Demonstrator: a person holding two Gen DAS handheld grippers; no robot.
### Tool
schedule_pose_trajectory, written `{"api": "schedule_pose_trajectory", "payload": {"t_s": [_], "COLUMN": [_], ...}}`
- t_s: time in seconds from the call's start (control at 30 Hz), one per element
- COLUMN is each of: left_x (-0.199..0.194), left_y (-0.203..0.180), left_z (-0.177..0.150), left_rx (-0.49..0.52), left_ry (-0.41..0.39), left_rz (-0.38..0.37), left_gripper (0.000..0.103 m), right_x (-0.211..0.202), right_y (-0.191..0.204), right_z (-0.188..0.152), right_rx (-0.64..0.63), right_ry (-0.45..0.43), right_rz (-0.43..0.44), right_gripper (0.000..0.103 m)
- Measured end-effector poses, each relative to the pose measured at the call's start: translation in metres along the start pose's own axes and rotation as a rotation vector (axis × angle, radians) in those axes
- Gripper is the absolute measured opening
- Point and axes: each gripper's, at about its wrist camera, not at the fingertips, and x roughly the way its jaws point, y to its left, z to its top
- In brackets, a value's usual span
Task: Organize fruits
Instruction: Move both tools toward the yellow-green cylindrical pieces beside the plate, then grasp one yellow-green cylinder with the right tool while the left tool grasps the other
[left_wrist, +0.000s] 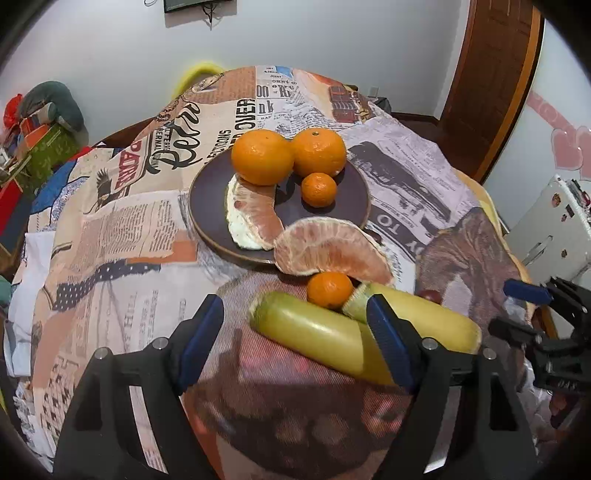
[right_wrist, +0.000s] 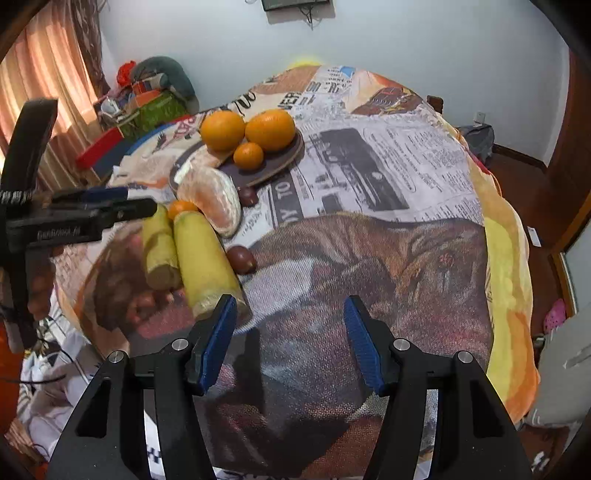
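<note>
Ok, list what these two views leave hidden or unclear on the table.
- Left wrist view: right finger of the left gripper covers the middle of the nearer sugarcane piece.
- Left wrist view: the pomelo segment hides the plate's near rim.
- Right wrist view: left gripper covers part of the small mandarin.
- Right wrist view: two dark round fruits, kind unclear.

From your left wrist view, the left tongs' (left_wrist: 295, 332) blue pad covers the middle of the right yellow stalk piece (left_wrist: 436, 321). The small dark fruit (left_wrist: 430, 295) behind it shows only as a sliver. The right tongs (left_wrist: 532, 306) are cut off by the picture's right edge. From the right wrist, the pomelo segment (right_wrist: 212, 201) hides the near rim of the plate (right_wrist: 280, 162), and the screen (right_wrist: 295, 4) on the wall is cropped.
</note>
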Motion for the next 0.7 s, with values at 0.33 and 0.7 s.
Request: {"api": "schedule_pose_trajectory", "payload": {"t_s": [0.33,0.7], "left_x": [0.005,0.008], "left_y": [-0.026,-0.013], "left_z": [-0.033,-0.043], "left_rx": [0.021,-0.023], "left_ry": [0.036,0.024], "left_rz": [-0.034,-0.047], "left_gripper": [0.092,0.092], "right_x": [0.011,0.025], "right_y": [0.020,0.032], "right_z": [0.006,0.005], "right_rx": [-0.040,-0.045], "right_ry": [0.001,0.029], "right_rz": [0.052,0.087], "right_gripper": [0.057,0.057]}}
